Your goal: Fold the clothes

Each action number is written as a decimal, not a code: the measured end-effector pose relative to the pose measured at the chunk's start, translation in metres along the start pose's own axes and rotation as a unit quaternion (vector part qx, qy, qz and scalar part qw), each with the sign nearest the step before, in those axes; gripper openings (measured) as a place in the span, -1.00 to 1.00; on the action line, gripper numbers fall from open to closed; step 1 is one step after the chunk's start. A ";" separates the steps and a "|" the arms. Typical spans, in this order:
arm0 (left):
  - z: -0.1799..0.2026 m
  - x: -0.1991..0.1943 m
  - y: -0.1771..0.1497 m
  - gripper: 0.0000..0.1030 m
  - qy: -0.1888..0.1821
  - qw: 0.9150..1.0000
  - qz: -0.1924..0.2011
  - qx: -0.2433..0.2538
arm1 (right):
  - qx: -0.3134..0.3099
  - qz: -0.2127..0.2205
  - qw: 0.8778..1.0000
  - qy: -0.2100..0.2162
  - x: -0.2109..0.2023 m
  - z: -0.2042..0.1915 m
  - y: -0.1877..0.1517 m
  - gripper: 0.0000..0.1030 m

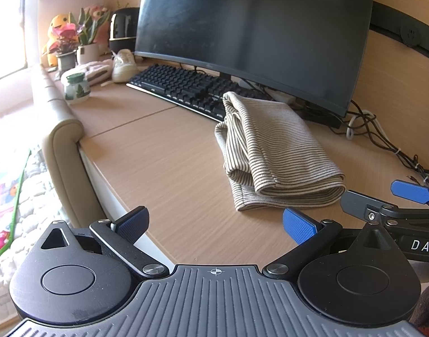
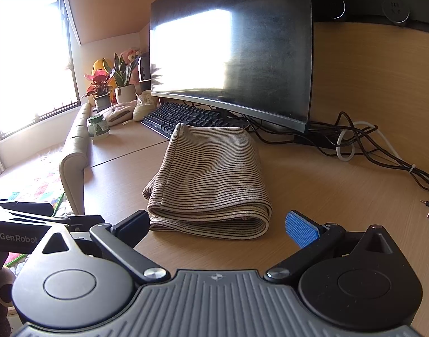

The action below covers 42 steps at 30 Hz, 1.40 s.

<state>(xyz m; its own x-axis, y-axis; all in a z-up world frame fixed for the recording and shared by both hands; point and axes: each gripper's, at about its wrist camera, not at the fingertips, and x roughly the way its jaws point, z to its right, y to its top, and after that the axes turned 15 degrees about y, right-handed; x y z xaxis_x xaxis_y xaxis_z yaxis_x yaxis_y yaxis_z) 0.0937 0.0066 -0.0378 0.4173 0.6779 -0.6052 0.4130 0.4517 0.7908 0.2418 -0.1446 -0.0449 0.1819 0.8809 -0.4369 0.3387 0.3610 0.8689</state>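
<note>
Folded garment is lying near the keyboard; a careless touch is the risk.

The striped garment (image 2: 211, 179) is lying on the surface (image 2: 326, 185); both hand-held grippers, left (image 1: 216, 226) and right (image 2: 217, 226), are being held wide open and empty. The loose layers could be undone if dragged.

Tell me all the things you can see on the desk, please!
Striped garment: one, beige with dark stripes, folded, middle of desk.
Monitor: one, black, behind the garment.
Keyboard: one, black, under the monitor.
Cables: several, black and white, right of monitor.
Jar: one, white with green lid, desk's left edge.
Potted plants: two, red and green, far left corner.
Shoe: one, white, beside the keyboard.
Left gripper: one, open, empty.
Right gripper: one, open, empty.
</note>
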 end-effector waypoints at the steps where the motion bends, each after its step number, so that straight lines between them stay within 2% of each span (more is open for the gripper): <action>1: 0.000 0.000 0.000 1.00 0.000 1.000 0.000 0.000 | 0.000 -0.001 1.000 0.000 0.000 0.000 0.000 1.00; 42: 0.000 0.008 0.001 1.00 -0.006 1.000 -0.008 0.004 | 0.013 -0.013 1.000 -0.007 0.006 0.004 -0.002 1.00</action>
<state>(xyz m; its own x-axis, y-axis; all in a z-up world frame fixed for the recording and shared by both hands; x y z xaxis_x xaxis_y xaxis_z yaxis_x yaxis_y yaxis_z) 0.0972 0.0129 -0.0422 0.4200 0.6639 -0.6188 0.4259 0.4579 0.7803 0.2457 -0.1407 -0.0499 0.1851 0.8673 -0.4621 0.3664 0.3755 0.8513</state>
